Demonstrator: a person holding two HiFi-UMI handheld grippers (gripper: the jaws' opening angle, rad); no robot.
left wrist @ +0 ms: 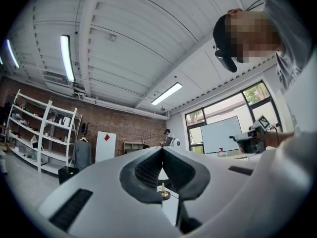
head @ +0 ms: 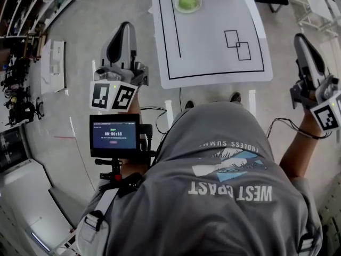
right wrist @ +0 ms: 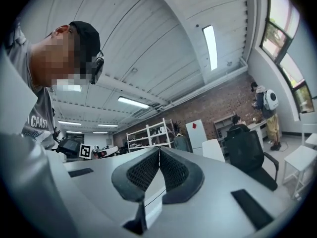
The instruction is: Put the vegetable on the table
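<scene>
Both tools are up off the table here. The left gripper [head: 126, 26] hangs to the left of the near table corner, and its own view shows the dark ribbed pads pressed together at the tips with nothing caught between them. It looks out level across the room toward a brick wall and white shelving [left wrist: 42, 133].

On the right, the right gripper [head: 302, 40] hangs beyond the table's right edge. Its pads are closed tip to tip too, and it is empty.

The vegetable [head: 187, 2], round and pale green, sits on a small white plate [head: 197, 7] at the far end of the white table [head: 213, 63], well apart from both tools. Two overlapping black squares [head: 237, 44] are marked on the tabletop nearer the person.
</scene>
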